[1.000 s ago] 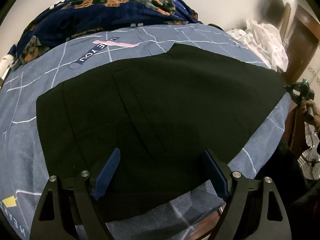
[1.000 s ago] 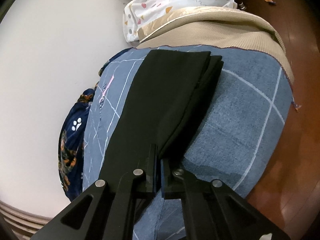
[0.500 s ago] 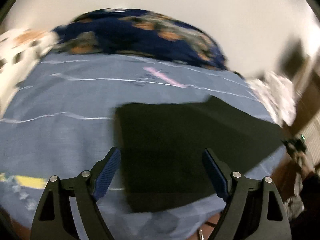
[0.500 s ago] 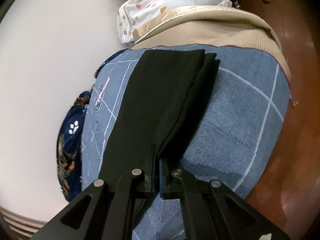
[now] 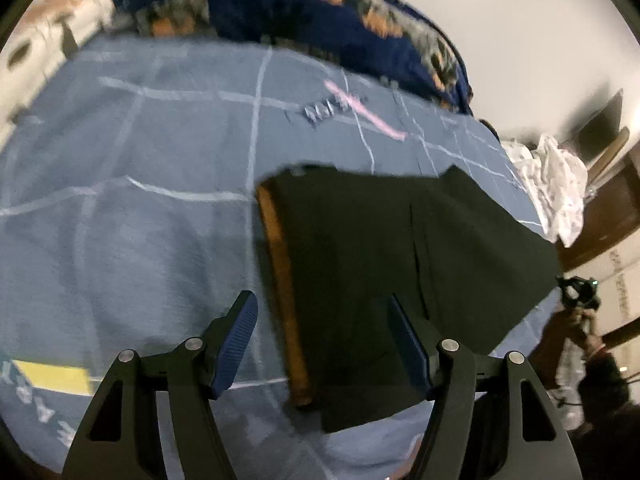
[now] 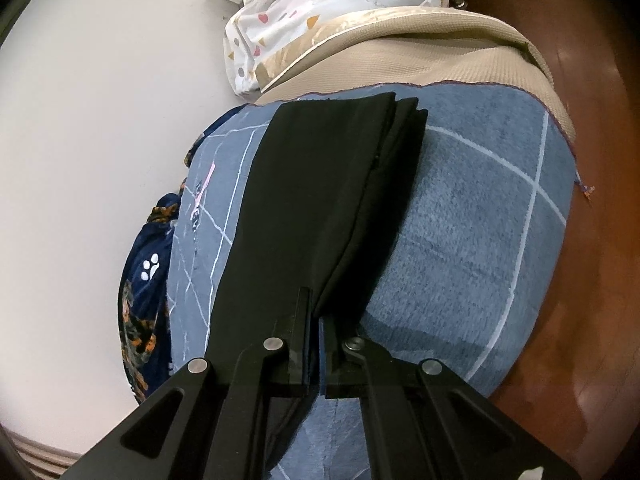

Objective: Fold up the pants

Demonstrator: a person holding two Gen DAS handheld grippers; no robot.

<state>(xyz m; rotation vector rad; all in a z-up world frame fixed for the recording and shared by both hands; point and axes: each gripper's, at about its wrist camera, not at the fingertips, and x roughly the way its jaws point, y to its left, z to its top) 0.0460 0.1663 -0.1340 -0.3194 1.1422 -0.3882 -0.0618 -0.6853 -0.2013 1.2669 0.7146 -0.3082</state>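
Black pants [image 5: 400, 264] lie flat on a blue-covered bed [image 5: 132, 208]. The right hand-held gripper [image 6: 314, 336] is clenched on the leg end; the left hand-held gripper [image 5: 324, 340] hovers, closing over the brown-lined waistband, nothing gripped. A shallow pinch could catch only one layer, skewing the fold

The pants [image 5: 400, 264] are being laid out flat on the bedspread [image 5: 132, 216], with a quilt [image 5: 288, 12] bunched behind and a rumpled sheet [image 5: 556, 184] right.

Black pants [image 5: 400, 264] flat on the blue checked bedspread [image 5: 120, 220] (brown-lined waistband edge showing), folded lengthwise.
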